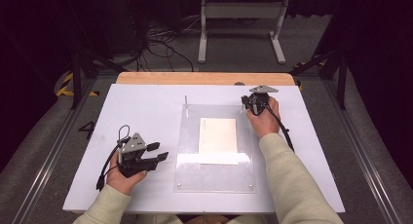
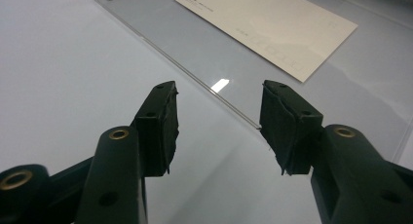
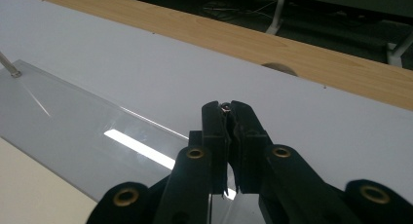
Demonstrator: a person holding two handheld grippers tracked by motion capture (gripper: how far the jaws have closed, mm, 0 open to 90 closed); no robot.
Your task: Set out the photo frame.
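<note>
Two handheld grippers work over a white table point(image 1: 146, 107) where a clear acrylic sheet point(image 1: 214, 173) lies flat, a cream card point(image 1: 217, 135) resting on its middle. At the sheet's far right corner, the right gripper point(image 1: 245, 103) is clamped: in the right gripper view its black jaws are pressed together around a small metal pin point(image 3: 226, 107) whose shiny tip shows between the pads. A matching thin pin point(image 1: 185, 103) stands upright at the sheet's far left corner. The left gripper point(image 1: 160, 152), held low at the near left of the table, points toward the sheet with its jaws spread wide and nothing between them; in the left gripper view the sheet's near edge runs just beyond the fingertips point(image 2: 160, 121), with the card farther off. A pale wooden strip point(image 1: 204, 78) borders the table's far side, with tangled cables point(image 1: 160, 41) on the floor beyond.
</note>
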